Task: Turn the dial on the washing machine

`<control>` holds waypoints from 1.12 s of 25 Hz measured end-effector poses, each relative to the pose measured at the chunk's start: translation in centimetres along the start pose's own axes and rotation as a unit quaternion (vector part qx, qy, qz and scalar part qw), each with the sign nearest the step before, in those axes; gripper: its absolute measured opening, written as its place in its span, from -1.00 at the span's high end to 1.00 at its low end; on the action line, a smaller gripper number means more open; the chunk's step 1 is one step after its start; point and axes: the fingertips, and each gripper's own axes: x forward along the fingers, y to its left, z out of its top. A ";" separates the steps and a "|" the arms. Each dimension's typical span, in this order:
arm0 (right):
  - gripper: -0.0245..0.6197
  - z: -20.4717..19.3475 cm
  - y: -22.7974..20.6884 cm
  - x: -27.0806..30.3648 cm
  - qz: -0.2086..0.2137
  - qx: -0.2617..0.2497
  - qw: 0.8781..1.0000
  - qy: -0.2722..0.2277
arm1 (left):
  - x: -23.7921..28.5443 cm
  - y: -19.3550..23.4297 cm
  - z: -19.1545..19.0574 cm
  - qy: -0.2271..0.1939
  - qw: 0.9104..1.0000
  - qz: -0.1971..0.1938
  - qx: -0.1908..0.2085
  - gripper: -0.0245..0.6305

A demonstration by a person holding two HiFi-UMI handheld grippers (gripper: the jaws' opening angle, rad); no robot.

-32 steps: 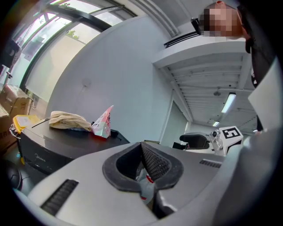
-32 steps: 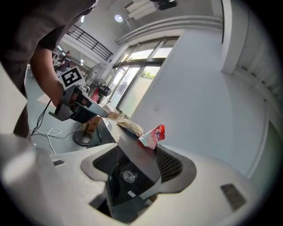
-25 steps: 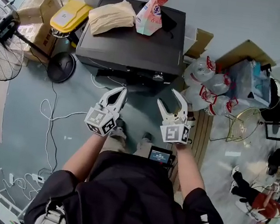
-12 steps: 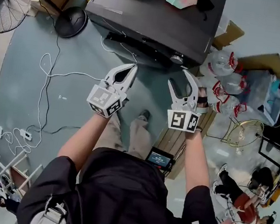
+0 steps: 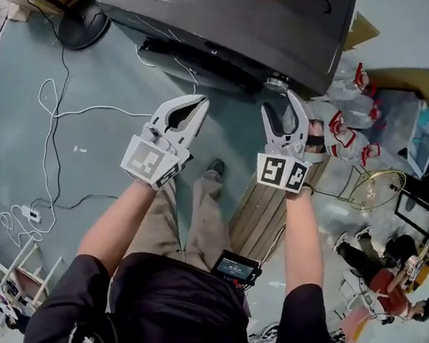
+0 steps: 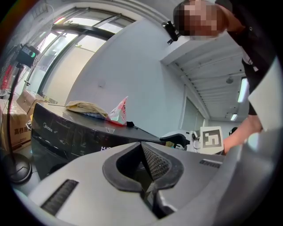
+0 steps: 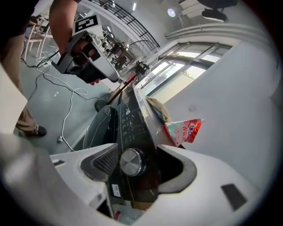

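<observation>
The dial [image 7: 131, 162] sat on the washing machine [image 5: 220, 11] front, top centre of the head view. The right gripper [image 5: 284, 109] was right up at it, fingers wide apart, gripping nothing. The left gripper [image 5: 196, 105] hung alongside, fingers closed and empty.

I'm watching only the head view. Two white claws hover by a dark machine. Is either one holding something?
Observer: No. In the right gripper view, the right gripper has its jaws apart with the silver dial between them, unclamped.
Visitor: And the left one?
Observer: The left gripper has its jaws shut, with nothing between.
Visitor: Anything on top of the machine?
Observer: A pink packet lies on the washing machine.
</observation>
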 end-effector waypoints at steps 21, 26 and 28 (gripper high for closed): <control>0.05 -4.2 1.8 4.2 -0.066 -0.076 0.994 0.030 | 0.5 -3.7 -7.9 0.059 0.996 -0.062 0.009 0.94; 0.05 -4.5 1.9 4.3 -0.079 -0.089 0.993 0.022 | 1.0 -3.7 -7.6 0.053 0.996 -0.068 0.008 0.94; 0.05 -4.3 2.0 4.4 -0.085 -0.090 0.992 0.018 | 1.1 -3.8 -7.3 0.051 0.996 -0.069 0.014 0.94</control>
